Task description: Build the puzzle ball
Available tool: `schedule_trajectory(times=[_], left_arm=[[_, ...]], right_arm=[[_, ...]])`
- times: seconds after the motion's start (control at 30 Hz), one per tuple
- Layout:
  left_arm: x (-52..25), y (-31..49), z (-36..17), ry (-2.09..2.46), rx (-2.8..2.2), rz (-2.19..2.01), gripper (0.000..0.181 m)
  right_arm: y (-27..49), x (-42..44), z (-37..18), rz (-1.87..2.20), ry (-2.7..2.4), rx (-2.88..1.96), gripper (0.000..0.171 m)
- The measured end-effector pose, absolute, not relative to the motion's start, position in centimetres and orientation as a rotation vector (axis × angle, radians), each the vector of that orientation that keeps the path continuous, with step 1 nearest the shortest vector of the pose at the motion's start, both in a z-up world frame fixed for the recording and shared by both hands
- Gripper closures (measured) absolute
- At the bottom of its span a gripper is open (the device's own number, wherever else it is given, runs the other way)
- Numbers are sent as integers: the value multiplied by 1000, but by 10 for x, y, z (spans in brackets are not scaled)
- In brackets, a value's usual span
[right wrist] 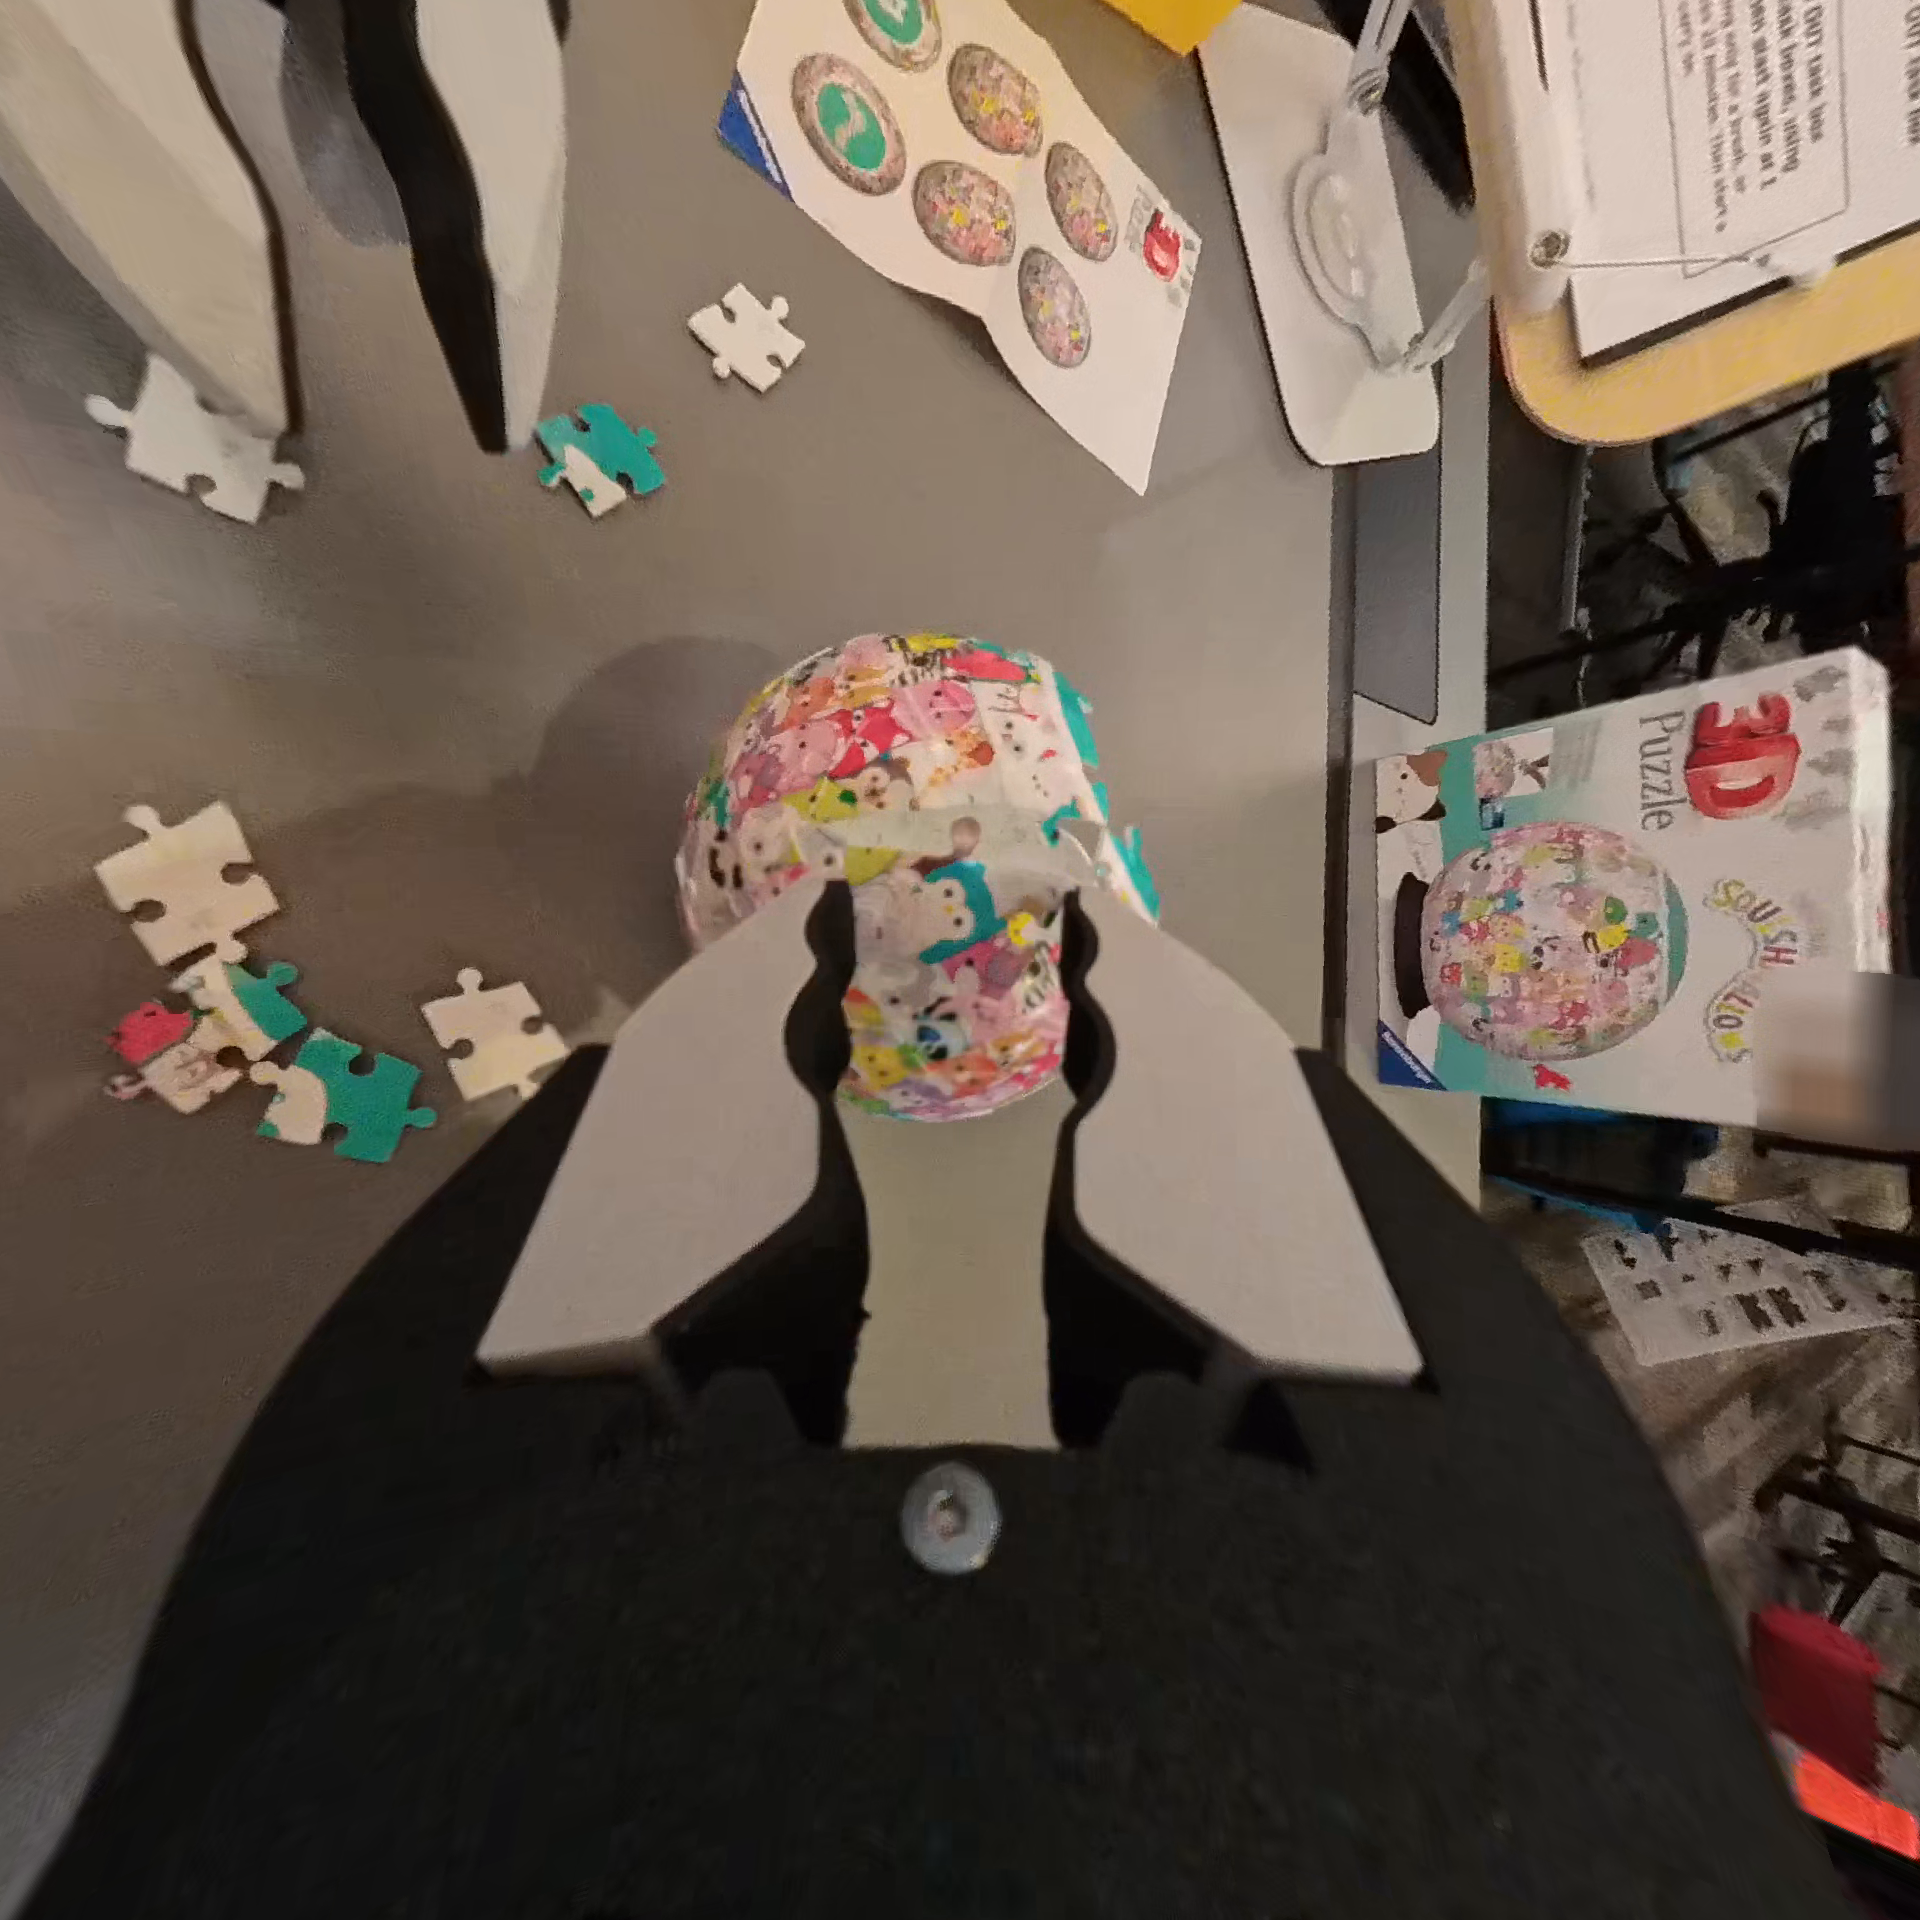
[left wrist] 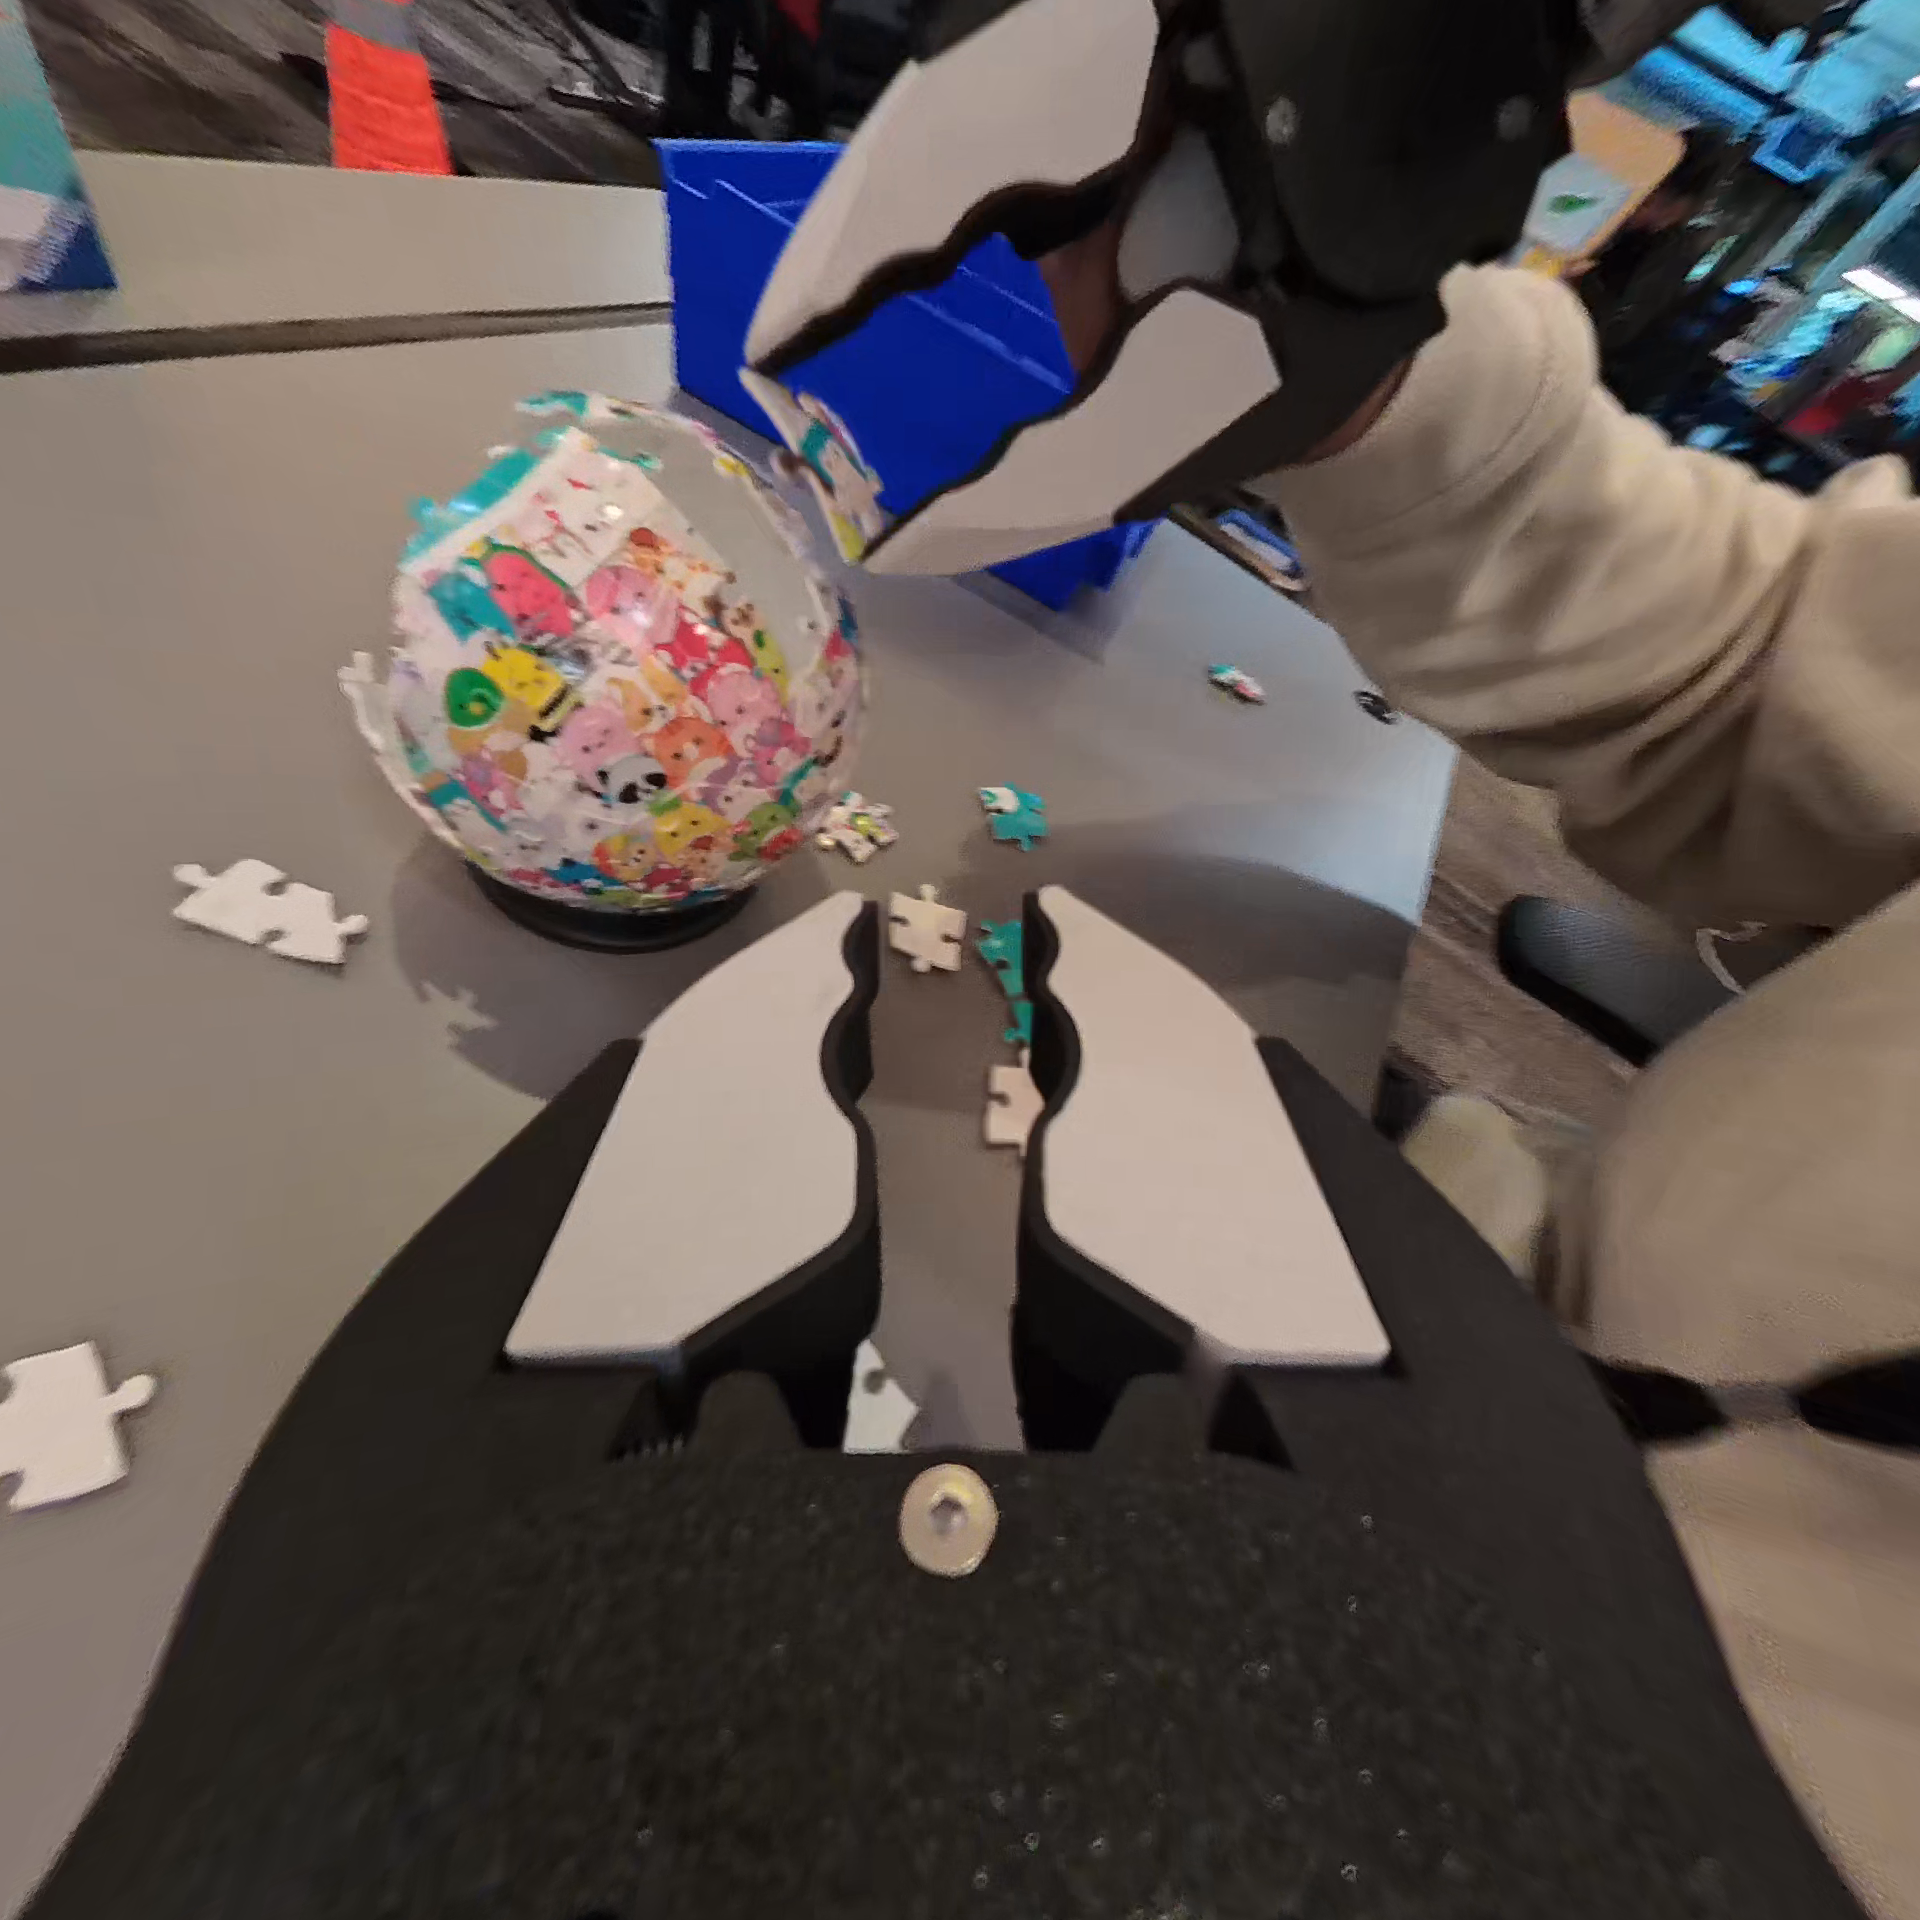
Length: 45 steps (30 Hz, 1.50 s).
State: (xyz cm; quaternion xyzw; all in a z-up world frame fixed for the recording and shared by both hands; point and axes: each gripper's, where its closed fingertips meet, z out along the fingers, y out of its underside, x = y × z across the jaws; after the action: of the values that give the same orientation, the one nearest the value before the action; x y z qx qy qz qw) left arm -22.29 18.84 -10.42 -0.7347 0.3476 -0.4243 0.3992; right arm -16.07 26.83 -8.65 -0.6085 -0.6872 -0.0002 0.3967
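Observation:
The colourful puzzle ball (left wrist: pixel 623 707) stands part-built on a black stand (left wrist: pixel 613 920) on the grey table, its top open. My right gripper (left wrist: pixel 810 457) hovers just right of the ball's open top, shut on a curved section of joined pieces (left wrist: pixel 826 468). In the right wrist view that section (right wrist: pixel 956 987) sits between the right gripper's fingers (right wrist: pixel 951 904), over the ball (right wrist: pixel 883 748). My left gripper (left wrist: pixel 951 904) is open and empty, low over loose pieces (left wrist: pixel 925 925) in front of the ball. It also shows in the right wrist view (right wrist: pixel 395 416).
Loose pieces lie scattered: white ones (left wrist: pixel 270 909), teal ones (left wrist: pixel 1013 816), a cluster (right wrist: pixel 260 1039). A blue bin (left wrist: pixel 935 343) stands behind the ball. An instruction sheet (right wrist: pixel 987 208), a clipboard (right wrist: pixel 1714 208) and the puzzle box (right wrist: pixel 1631 883) lie near the table's edge (right wrist: pixel 1403 623). My hands' fingertips stand some 11 cm from each other.

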Motion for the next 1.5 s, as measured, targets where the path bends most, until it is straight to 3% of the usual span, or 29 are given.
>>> schedule_trajectory(times=[0.13,0.33,0.5,0.73,0.8,0.97,1.2,1.27,1.5], left_arm=[[-221,208,-101,840,-1844,-984,171],[-197,215,-83,801,-1844,-1283,157],[-195,199,-63,776,-1724,-1539,173],[-204,183,-64,763,-1657,-1683,180],[-206,176,-63,799,-1615,-1667,180],[-203,164,-58,861,-1578,-1616,179],[-199,166,-59,872,-1577,-1507,177],[-201,178,-67,865,-1606,-1368,158],[-208,204,-90,830,-1679,-1196,159]], right_arm=[[268,-174,-96,-4,-1816,-1510,133],[237,-197,-78,77,-1804,-1366,133],[202,-211,-71,141,-1814,-1293,133],[182,-205,-82,290,-1836,-1387,135],[182,-202,-78,482,-1762,-1538,136],[165,-209,-62,964,-1661,-1725,158],[170,-205,-60,915,-1648,-1748,167],[187,-197,-61,837,-1650,-1777,168],[248,-172,-81,853,-1654,-2083,169]])
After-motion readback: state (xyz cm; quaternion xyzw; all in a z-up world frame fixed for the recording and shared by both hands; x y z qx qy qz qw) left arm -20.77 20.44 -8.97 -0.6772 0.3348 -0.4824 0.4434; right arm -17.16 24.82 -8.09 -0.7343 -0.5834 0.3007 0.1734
